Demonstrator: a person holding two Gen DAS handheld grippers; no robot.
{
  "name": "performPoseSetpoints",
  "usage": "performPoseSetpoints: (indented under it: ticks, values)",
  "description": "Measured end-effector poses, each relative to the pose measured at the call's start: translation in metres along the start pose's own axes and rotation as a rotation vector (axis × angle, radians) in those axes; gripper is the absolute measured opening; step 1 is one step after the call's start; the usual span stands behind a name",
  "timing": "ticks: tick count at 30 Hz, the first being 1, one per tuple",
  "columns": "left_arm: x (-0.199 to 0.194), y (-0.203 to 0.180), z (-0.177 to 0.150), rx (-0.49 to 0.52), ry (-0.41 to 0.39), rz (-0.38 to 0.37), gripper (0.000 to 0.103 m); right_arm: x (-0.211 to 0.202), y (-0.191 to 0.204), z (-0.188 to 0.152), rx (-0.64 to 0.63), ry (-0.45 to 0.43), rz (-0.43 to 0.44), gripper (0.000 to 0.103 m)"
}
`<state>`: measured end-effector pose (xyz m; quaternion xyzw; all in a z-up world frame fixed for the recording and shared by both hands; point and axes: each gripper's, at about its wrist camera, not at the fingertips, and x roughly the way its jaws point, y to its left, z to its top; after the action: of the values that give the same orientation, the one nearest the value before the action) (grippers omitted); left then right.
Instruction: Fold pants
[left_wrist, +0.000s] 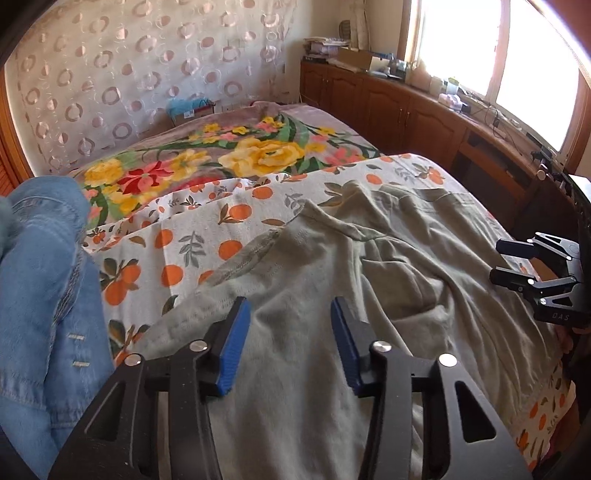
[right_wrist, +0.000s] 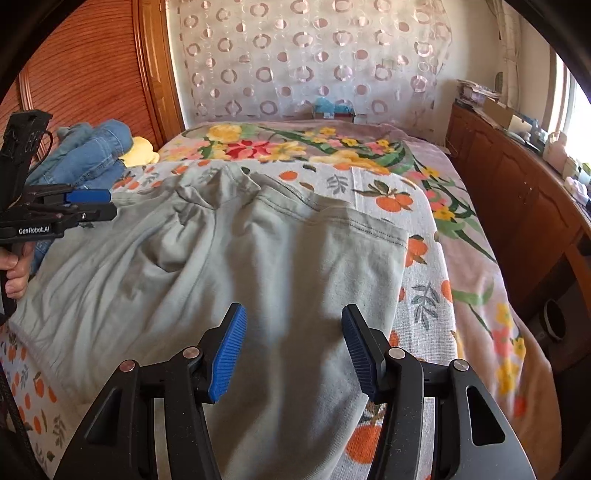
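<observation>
Pale grey-green pants (left_wrist: 406, 240) (right_wrist: 221, 251) lie spread and wrinkled on an orange-print sheet (left_wrist: 184, 240) (right_wrist: 424, 295) on the bed, with a stitched edge toward the far side. My left gripper (left_wrist: 289, 301) hovers over the pants' left part, open, with nothing between its blue pads. My right gripper (right_wrist: 294, 308) hangs over their right part, also open and holding nothing. Each wrist view catches the other gripper at its edge: the right gripper (left_wrist: 498, 258) at the right edge, the left gripper (right_wrist: 107, 205) at the left edge with a hand on its grip.
A heap of blue jeans (left_wrist: 44, 258) (right_wrist: 92, 147) and a yellow item (right_wrist: 140, 151) lie at the bed's left side. A floral blanket (left_wrist: 258, 147) (right_wrist: 295, 144) covers the far half. Wooden cabinets (left_wrist: 406, 110) (right_wrist: 517, 192) run along the right, under the window.
</observation>
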<state>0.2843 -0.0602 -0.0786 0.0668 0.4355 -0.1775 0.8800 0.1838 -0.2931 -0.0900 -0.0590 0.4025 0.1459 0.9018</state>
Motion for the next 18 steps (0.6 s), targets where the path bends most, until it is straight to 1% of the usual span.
performPoseSetpoints:
  ticks: [2, 4, 5, 6, 7, 8, 9, 10, 12, 13, 15, 16, 18]
  values:
    - [0.009, 0.002, 0.001, 0.003, 0.021, -0.003, 0.039, 0.005, 0.002, 0.001, -0.009, 0.011, -0.011, 0.056]
    - [0.015, 0.006, 0.001, 0.003, 0.040, 0.003, 0.035, 0.004, 0.003, 0.004, -0.006, -0.001, -0.010, 0.056]
    - [0.017, 0.007, 0.000, 0.007, 0.044, -0.005, 0.034, 0.002, 0.002, 0.005, -0.003, -0.006, -0.018, 0.056]
    - [0.018, 0.008, 0.001, 0.010, 0.043, -0.010, 0.031, 0.003, 0.003, 0.004, 0.000, -0.004, -0.029, 0.056]
    - [0.017, 0.009, 0.000, 0.011, 0.041, -0.012, 0.024, 0.002, 0.002, 0.003, 0.001, 0.002, -0.029, 0.056]
    - [0.017, 0.010, 0.000, 0.010, 0.040, -0.013, 0.019, 0.003, 0.002, 0.002, -0.003, 0.008, -0.030, 0.058]
    - [0.017, 0.011, 0.001, 0.009, 0.035, -0.012, 0.008, 0.003, 0.003, 0.003, -0.009, 0.009, -0.033, 0.058]
    - [0.015, 0.012, 0.001, 0.006, 0.024, -0.013, 0.005, 0.004, 0.004, 0.004, -0.015, 0.011, -0.036, 0.059]
    - [0.008, 0.013, 0.004, -0.005, -0.020, -0.006, 0.002, 0.004, 0.003, 0.004, -0.015, 0.010, -0.041, 0.059]
    - [0.001, 0.014, 0.006, -0.016, -0.055, 0.005, 0.002, 0.004, 0.002, 0.004, -0.011, 0.010, -0.036, 0.060]
    - [-0.009, 0.015, 0.010, -0.030, -0.096, 0.029, 0.002, 0.003, 0.000, 0.003, -0.007, 0.009, -0.032, 0.060]
    - [-0.011, 0.017, 0.012, -0.038, -0.108, 0.033, 0.002, 0.003, 0.000, 0.003, -0.009, 0.010, -0.034, 0.060]
    - [-0.008, 0.022, 0.015, -0.048, -0.101, 0.043, 0.002, 0.003, 0.000, 0.003, -0.013, 0.010, -0.039, 0.061]
